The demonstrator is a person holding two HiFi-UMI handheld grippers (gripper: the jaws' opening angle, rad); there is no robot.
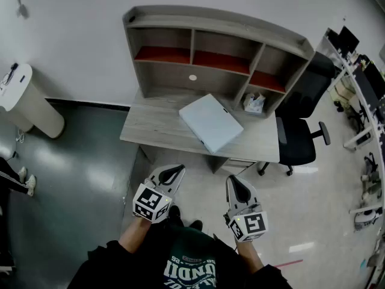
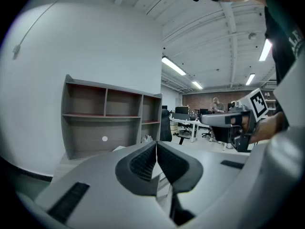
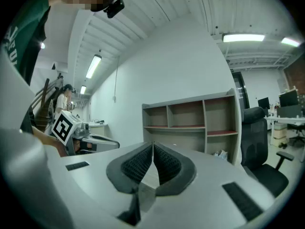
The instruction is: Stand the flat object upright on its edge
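A flat pale blue-grey slab, like a closed laptop [image 1: 211,122], lies face down on the wooden desk [image 1: 146,128], turned at an angle near the front edge. Both grippers hang in the air in front of the desk, well short of it. My left gripper [image 1: 176,172] is shut with nothing in it, and its tips meet in the left gripper view [image 2: 156,145]. My right gripper [image 1: 235,182] is also shut and empty, tips touching in the right gripper view [image 3: 153,146]. Only a sliver of the flat object shows behind each pair of jaws.
A wooden hutch [image 1: 216,53] with open cubbies stands at the back of the desk. A crumpled tissue pack [image 1: 255,103] sits at its right end. A black office chair [image 1: 302,125] stands right of the desk, a white bin [image 1: 24,101] far left.
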